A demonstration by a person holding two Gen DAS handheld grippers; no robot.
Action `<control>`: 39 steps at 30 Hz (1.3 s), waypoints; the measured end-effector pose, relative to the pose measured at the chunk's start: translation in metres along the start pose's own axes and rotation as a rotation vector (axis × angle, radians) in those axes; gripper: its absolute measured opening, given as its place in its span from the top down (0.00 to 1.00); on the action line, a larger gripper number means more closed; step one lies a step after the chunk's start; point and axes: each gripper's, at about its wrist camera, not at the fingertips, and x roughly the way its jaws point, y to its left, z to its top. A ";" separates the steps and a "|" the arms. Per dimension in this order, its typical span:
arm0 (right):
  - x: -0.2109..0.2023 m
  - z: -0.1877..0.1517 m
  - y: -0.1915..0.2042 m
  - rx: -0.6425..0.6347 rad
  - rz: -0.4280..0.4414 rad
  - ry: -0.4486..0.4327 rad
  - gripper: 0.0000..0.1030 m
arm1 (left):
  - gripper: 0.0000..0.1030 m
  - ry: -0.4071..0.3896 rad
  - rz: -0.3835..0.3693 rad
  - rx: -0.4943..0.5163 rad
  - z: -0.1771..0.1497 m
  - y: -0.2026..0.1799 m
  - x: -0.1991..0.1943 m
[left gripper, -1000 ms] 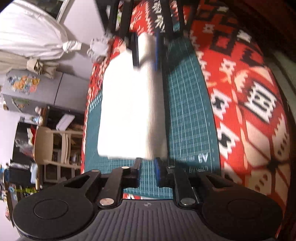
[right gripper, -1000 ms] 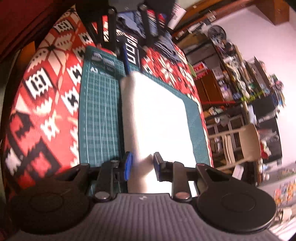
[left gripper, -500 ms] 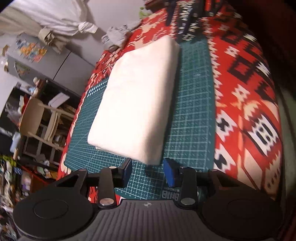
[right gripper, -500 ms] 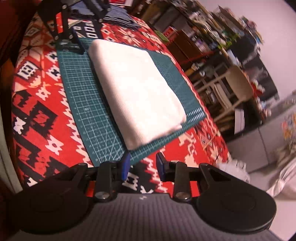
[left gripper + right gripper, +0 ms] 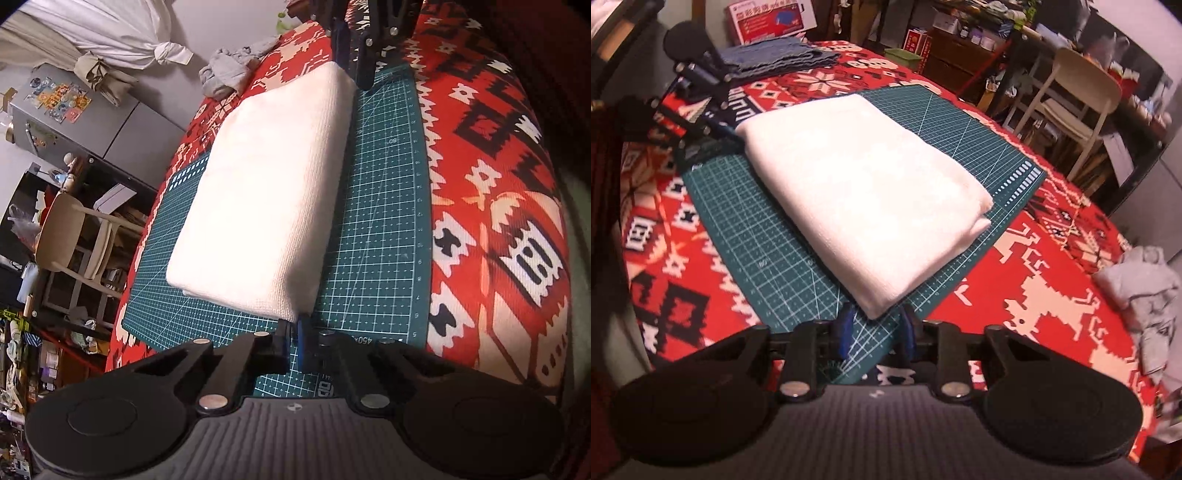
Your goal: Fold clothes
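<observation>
Left wrist view: left gripper (image 5: 293, 334) pinched narrow on the near corner of the folded white cloth (image 5: 266, 199), lying on the green cutting mat (image 5: 373, 229). Right wrist view: right gripper (image 5: 875, 328) spread wide, straddling the cloth's near corner, not gripping.

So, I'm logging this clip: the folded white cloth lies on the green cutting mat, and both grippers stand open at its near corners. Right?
Not quite. The folded white cloth does lie on the green cutting mat, and the right gripper is open, but the left wrist view shows the left gripper nearly shut at its corner.
</observation>
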 end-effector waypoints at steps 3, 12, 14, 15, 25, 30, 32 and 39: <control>-0.004 -0.001 0.005 0.006 0.036 -0.017 0.94 | 0.97 0.017 0.022 -0.018 -0.002 0.005 0.005; -0.012 0.008 0.041 0.074 0.065 -0.045 0.96 | 0.93 0.093 0.142 -0.148 -0.008 0.032 0.031; -0.013 0.009 0.052 0.086 0.057 -0.048 0.96 | 0.93 0.104 0.153 -0.183 -0.011 0.037 0.033; -0.014 0.009 0.056 0.093 0.055 -0.049 0.96 | 0.93 0.108 0.154 -0.194 -0.013 0.038 0.033; -0.017 0.005 0.075 0.142 0.044 -0.060 0.98 | 0.93 0.142 0.185 -0.306 -0.028 0.034 0.012; -0.018 0.000 0.068 0.177 0.048 -0.054 0.98 | 0.92 0.095 0.151 -0.334 -0.012 0.026 -0.009; -0.019 -0.003 0.064 0.188 0.039 -0.045 0.99 | 0.92 0.075 0.117 -0.365 -0.004 0.024 -0.016; -0.031 -0.007 0.047 0.222 -0.002 -0.084 0.98 | 0.81 0.054 -0.016 -0.592 0.025 0.020 -0.019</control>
